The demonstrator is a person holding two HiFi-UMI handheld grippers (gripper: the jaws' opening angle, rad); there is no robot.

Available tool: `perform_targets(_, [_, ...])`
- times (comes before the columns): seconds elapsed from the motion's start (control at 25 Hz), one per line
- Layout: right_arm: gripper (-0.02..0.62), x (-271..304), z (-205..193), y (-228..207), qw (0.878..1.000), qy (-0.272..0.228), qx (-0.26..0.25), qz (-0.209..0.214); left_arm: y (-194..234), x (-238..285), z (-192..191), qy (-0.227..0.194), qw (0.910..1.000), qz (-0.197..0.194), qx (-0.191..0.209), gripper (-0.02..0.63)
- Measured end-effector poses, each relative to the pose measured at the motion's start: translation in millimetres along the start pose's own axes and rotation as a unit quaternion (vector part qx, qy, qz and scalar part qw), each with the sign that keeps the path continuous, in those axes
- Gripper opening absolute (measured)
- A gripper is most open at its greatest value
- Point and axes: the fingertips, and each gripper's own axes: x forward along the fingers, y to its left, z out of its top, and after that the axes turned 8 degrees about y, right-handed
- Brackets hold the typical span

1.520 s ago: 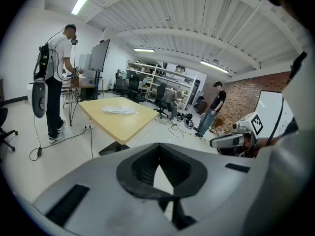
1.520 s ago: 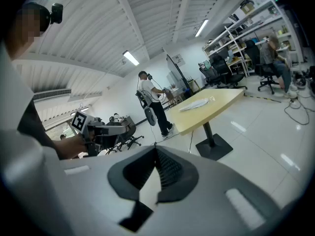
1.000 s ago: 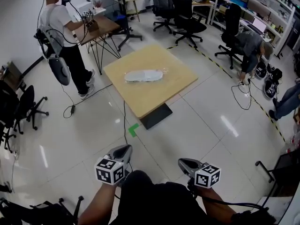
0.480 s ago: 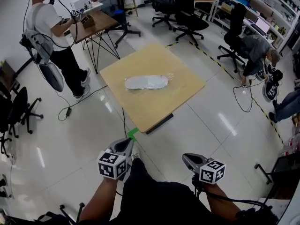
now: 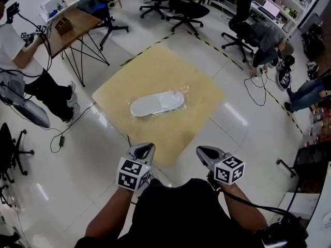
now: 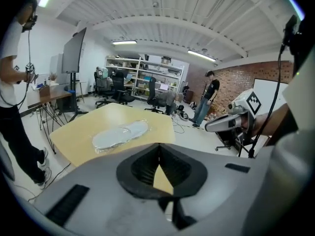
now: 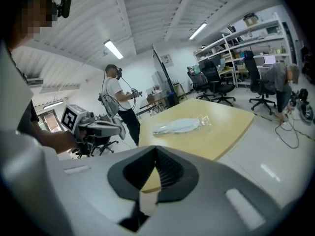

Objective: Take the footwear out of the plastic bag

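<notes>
As the pale grey flat slipper lies inside its clear crinkled plastic bag near the middle of the square light-wood table, nothing of the task looks done. The left gripper and right gripper hang at the table's near edge, well apart from the bag, each with jaws pressed together on nothing. Reaching the bag, opening it and drawing the slipper out are all left to do.

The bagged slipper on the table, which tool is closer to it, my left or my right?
Left. The left tool is just short of the table, almost straight before the bagged slipper; the right tool is offset further to the side. Neither touches it.
</notes>
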Motion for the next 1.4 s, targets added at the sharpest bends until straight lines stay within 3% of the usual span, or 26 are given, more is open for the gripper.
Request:
perform_targets(0.12, [0.003,14,24,-10,1.000,-0.011,-0.001,-0.022,15,22,14,0.022,0.9985,-0.004,0.050,0.008])
perform_targets(0.24, [0.003,19,37,-31,0.999,-0.019,0.013,-0.036,29,51,33,0.042,0.9930,0.022,0.108,0.009])
perform_targets(0.36, [0.003,23,43,-54,0.998,-0.021,0.038,-0.033,40,95,62,0.064,0.9880,0.036,0.136,0.072])
perform_targets(0.48, [0.003,35,44,-67,0.999,-0.007,0.047,-0.016,59,144,86,0.084,0.9834,0.056,0.151,0.082])
perform_targets(0.76, [0.003,44,43,-107,0.998,0.011,0.067,0.012,86,248,82,0.181,0.9759,0.052,0.110,0.220])
perform_targets(0.96, [0.003,53,42,-126,0.997,0.017,0.072,0.022,104,275,61,0.222,0.9686,0.052,0.099,0.222])
perform_targets(1.16, [0.003,58,34,-140,0.997,0.028,0.071,0.031,99,269,47,0.197,0.9771,0.045,0.066,0.196])
perform_targets(1.4, [0.007,98,13,-148,0.992,0.064,0.100,0.044,103,222,6,0.186,0.9803,0.056,0.033,0.184])
